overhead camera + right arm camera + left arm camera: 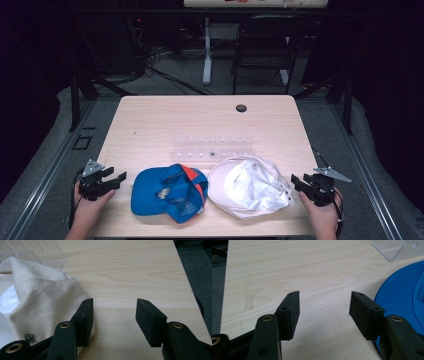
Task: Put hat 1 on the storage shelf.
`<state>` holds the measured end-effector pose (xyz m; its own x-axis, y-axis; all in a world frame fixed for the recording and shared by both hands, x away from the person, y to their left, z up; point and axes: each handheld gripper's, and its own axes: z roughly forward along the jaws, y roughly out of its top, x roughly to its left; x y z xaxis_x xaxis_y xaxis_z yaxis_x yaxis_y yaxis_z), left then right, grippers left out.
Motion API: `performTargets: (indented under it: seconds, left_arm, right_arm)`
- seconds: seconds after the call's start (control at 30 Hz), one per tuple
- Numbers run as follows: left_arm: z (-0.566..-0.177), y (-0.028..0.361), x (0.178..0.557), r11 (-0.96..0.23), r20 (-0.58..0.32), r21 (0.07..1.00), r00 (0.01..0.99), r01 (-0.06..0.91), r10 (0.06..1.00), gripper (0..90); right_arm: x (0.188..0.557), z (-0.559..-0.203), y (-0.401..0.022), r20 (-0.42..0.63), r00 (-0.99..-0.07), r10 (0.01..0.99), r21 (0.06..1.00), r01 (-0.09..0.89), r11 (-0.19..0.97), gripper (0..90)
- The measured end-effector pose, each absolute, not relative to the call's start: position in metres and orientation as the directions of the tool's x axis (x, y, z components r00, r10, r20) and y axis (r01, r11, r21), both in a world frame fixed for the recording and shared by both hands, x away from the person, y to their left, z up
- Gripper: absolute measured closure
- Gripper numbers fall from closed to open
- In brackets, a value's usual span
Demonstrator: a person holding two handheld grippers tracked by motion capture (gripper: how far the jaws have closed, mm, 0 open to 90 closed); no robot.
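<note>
Both grippers wide open and empty, left gripper just beside the blue cap, right gripper just beside the white cap, both caps at the table's near edge: best pinch a brim squarely before lifting.

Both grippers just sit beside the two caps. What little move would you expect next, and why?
Probably the right gripper slides toward the white cap to pinch its edge. Its jaws stand open with nothing between them, and the cap's cloth lies right beside one jaw. The left gripper is open too, near the blue cap.
</note>
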<state>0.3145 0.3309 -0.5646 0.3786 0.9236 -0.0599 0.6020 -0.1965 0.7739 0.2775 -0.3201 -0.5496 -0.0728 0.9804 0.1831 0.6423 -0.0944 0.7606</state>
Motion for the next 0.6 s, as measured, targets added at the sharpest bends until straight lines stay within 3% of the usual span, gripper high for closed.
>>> performTargets:
  seconds: [0.6]
  left_arm:
    - [-0.564, 0.326, 0.313, -0.217, -0.055, 0.760, 0.393, 0.613, 0.918, 41.7]
  right_arm:
    - [0.280, -0.523, -0.304, 0.178, -0.101, 0.979, 0.712, 0.700, -0.057, 44.6]
